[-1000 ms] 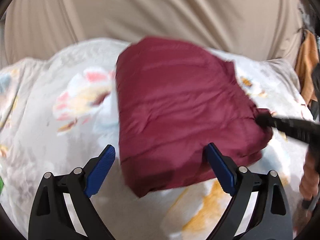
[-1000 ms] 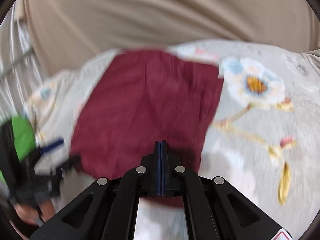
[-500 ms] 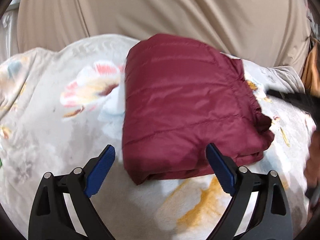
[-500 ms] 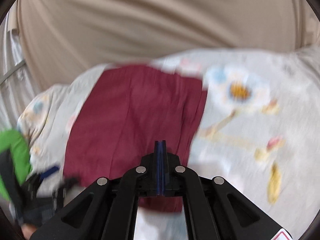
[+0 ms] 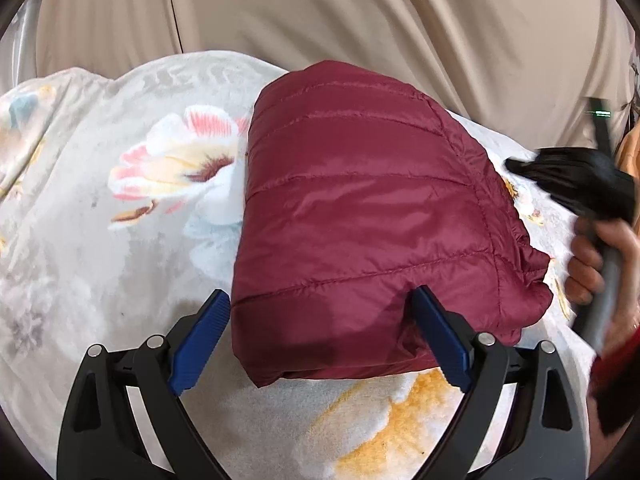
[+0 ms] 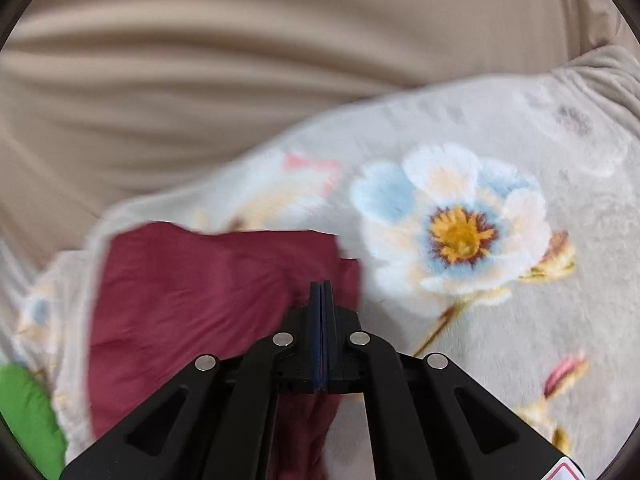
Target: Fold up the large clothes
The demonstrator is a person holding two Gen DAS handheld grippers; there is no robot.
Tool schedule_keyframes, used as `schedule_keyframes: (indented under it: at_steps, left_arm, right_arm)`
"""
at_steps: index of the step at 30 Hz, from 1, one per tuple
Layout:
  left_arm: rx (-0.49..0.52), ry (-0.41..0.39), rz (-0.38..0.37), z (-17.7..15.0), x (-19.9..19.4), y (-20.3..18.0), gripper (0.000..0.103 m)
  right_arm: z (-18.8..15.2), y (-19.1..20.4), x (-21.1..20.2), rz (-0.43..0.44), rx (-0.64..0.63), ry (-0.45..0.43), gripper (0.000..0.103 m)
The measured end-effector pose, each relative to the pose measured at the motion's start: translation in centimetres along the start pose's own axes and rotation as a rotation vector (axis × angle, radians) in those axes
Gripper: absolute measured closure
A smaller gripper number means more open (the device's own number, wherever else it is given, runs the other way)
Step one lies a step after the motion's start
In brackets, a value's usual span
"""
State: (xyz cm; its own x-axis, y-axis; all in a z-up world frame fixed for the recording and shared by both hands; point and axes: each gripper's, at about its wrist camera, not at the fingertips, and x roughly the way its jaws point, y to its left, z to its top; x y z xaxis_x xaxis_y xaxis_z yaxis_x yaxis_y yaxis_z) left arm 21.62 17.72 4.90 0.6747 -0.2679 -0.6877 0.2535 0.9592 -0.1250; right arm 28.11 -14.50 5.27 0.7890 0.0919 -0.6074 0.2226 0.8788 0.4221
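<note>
A pale fleece blanket (image 5: 100, 248) is covering the bed, spreading to every edge of both views. Large printed flowers are showing on it: a pink and cream one (image 5: 180, 160) toward its left side, a white and blue one with a yellow centre (image 6: 460, 232) toward its right. Behind the far edge, a beige curtain (image 5: 360, 12) is hanging in soft folds. Even, soft light is falling across the fabric. A green patch (image 6: 28, 416) is showing at the left edge.
</note>
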Motion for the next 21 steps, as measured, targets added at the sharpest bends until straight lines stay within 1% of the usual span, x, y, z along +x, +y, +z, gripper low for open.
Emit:
schedule_keyframes:
  at_steps: [1,3,5,6,7,9,10,11,12,15,19,21]
  left_arm:
    - [-0.001,0.001,0.000,-0.1,-0.1,-0.1,0.013]
    - [0.002,-0.004,0.001,-0.4,-0.4,-0.3,0.013]
    - [0.019,-0.002,0.012,-0.5,-0.5,-0.6,0.012]
    - [0.024,0.000,0.018,-0.6,-0.5,-0.7,0.012]
    - [0.026,0.007,0.025,-0.8,-0.4,-0.7,0.012]
    - [0.022,0.021,0.028,-1.2,-0.3,-0.8,0.012]
    - [0.022,0.025,0.037,-1.3,-0.3,-0.8,0.012]
    - [0.025,0.024,0.044,-1.4,-0.5,-0.8,0.012]
    - [0.028,0.020,0.049,-1.6,-0.7,-0.9,0.012]
    - [0.049,0.010,0.066,-2.3,-1.7,-1.5,0.012]
    - [0.081,0.002,0.088,-3.9,-2.7,-2.9,0.012]
    - [0.089,-0.001,0.102,-4.7,-3.1,-3.6,0.010]
  right_arm:
    - [-0.7,0.8,-2.0,0.048,-0.035,-0.023,0.103]
    - [-2.5,2.0,-4.6,0.105,-0.094,-0.027,0.103]
    - [-5.2,3.6,-6.1,0.146,-0.178,0.023,0.103]
    - [-7.0,4.2,-6.1,0.139,-0.232,0.066,0.103]
    - [-8.1,4.4,-5.7,0.109,-0.268,0.092,0.103]
    - [-10.8,3.5,-3.9,-0.020,-0.321,0.149,0.103]
    - [-11.4,2.9,-3.7,-0.055,-0.316,0.159,0.103]
    - [-12.1,2.0,-3.7,-0.118,-0.295,0.175,0.103]
    - [-12.5,1.0,-4.2,-0.131,-0.259,0.188,0.103]
    - [-13.2,-0.1,-6.3,-0.089,-0.196,0.200,0.103]
    - [-14.9,1.3,-10.6,-0.084,-0.249,0.141,0.100]
    - [-16.0,2.2,-12.2,-0.082,-0.275,0.115,0.096]
